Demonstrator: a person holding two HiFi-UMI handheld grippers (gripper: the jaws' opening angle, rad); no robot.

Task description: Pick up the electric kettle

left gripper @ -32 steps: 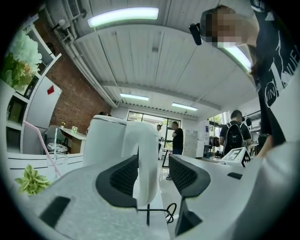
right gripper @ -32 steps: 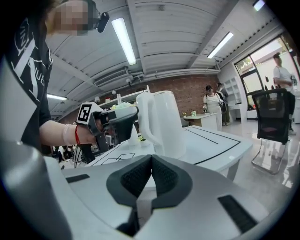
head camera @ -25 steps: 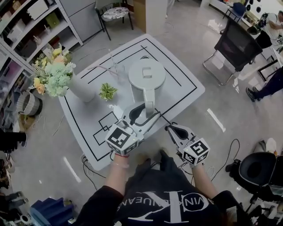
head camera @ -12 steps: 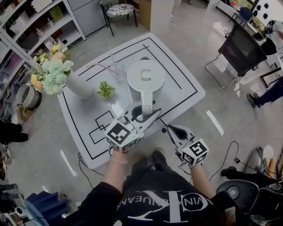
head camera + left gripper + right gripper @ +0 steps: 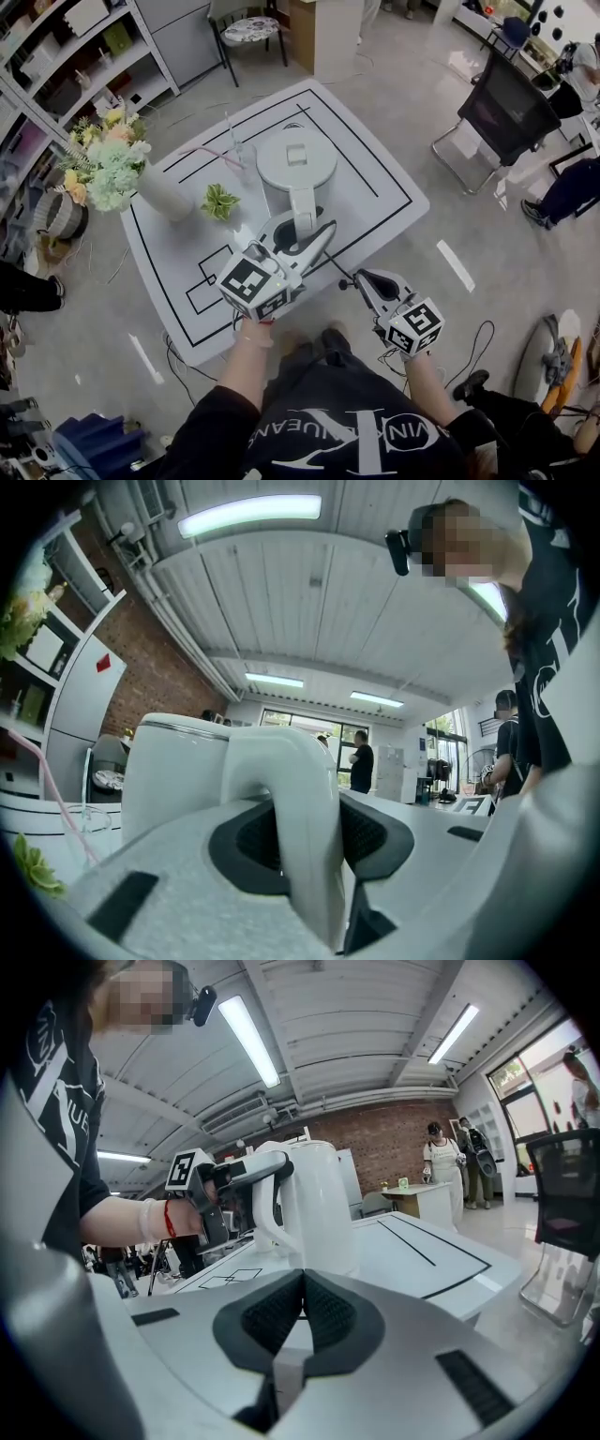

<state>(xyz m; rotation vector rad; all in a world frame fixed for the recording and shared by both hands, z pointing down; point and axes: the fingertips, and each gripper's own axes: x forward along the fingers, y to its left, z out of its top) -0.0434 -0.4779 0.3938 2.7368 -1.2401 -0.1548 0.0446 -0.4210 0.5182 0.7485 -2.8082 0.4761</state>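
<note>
Left gripper had its jaws closed partway on the kettle's handle, with the dark pads pressing the white loop from both sides. The kettle stood upright near the middle of the table, its handle turned toward the near edge where the person stood. Right gripper hung off that near edge, jaws together on nothing, clear of the kettle. A vase of flowers and a small plant sat toward the table's left edge. By the look of it the grasp was made and the lift remained. The kettle's base was hidden, so it possibly had just cleared the tabletop.
</note>
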